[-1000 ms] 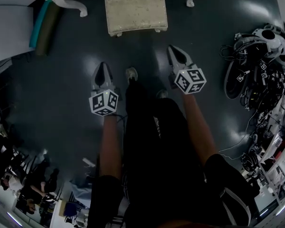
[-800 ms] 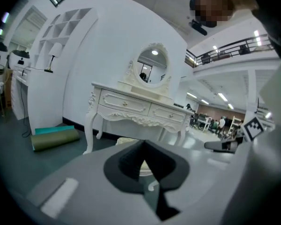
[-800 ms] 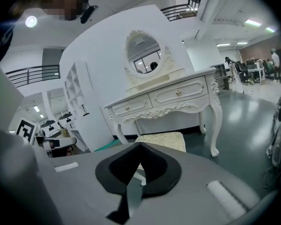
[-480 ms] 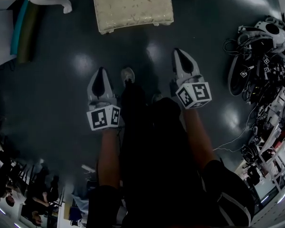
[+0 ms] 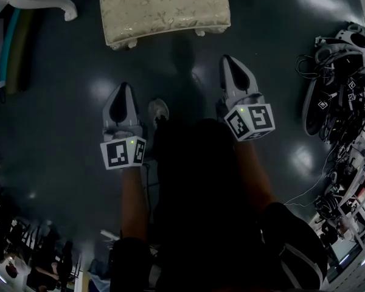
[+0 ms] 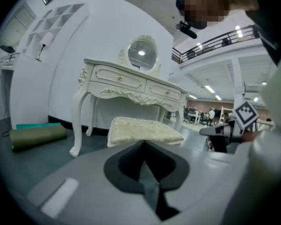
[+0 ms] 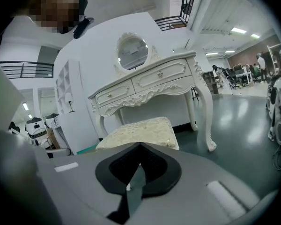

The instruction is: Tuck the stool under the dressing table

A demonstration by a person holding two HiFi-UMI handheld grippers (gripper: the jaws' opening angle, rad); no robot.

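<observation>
Standing on the dark floor, the stool is seen in front of the white counter (a carved dressing piece with an oval mirror on top), its cream seat out in the open and not tucked beneath. It is placed roughly between the counter's front legs. The left tool and the right tool are held side by side short of the stool, both aimed at it, neither touching it. Each tool's jaws are pressed together with nothing pinched between them, as both gripper views show. A shoe is seen between the two tools. A rolled mat is laid on the floor left of the counter, and a heap of cables and headsets is piled at the right.
</observation>
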